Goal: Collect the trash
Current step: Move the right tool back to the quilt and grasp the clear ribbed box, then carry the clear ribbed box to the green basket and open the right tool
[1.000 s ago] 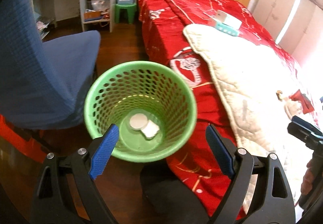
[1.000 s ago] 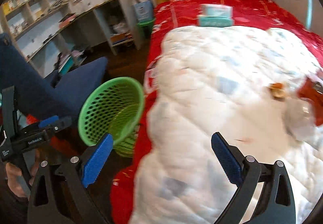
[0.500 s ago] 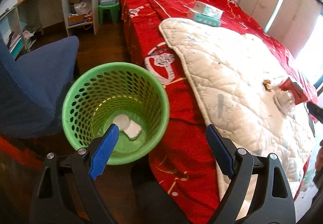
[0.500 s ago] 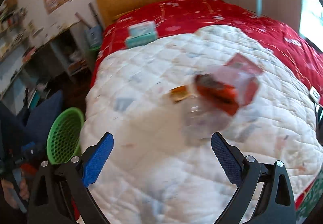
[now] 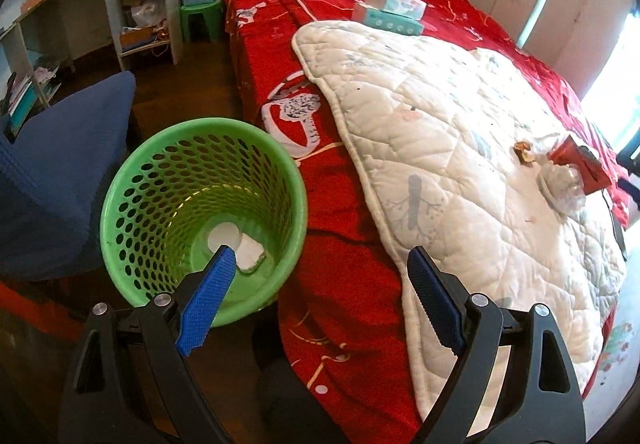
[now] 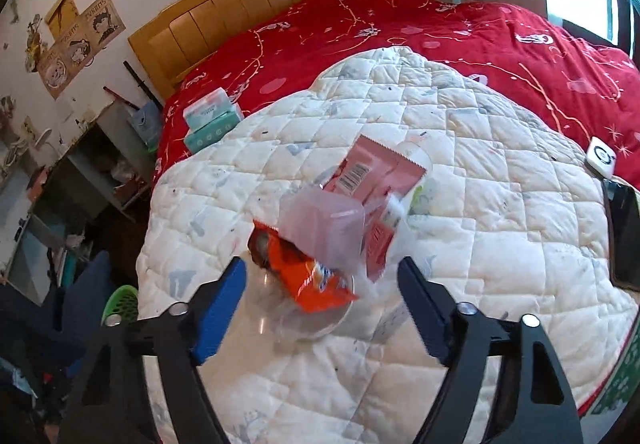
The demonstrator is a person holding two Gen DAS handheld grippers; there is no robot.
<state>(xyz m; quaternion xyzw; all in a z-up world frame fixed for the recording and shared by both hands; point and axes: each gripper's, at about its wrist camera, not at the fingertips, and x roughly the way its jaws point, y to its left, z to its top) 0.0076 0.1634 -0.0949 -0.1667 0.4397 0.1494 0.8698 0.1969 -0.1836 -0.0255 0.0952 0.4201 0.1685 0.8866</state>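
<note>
The trash pile [image 6: 320, 244] sits mid-quilt [image 6: 480, 244], right ahead of the right gripper [image 6: 322, 284], jaws closing around it, not pinching yet. Left gripper [image 5: 320, 276] hangs open by the bin [image 5: 200, 204].

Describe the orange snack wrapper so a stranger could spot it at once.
Start at the white quilt spread over the red bedcover. Near its middle lies a small heap of trash, just ahead of the right gripper, whose jaws are closing. The orange snack wrapper is the only orange piece, crumpled under a clear plastic cup and nearer than the pink packet.
</note>
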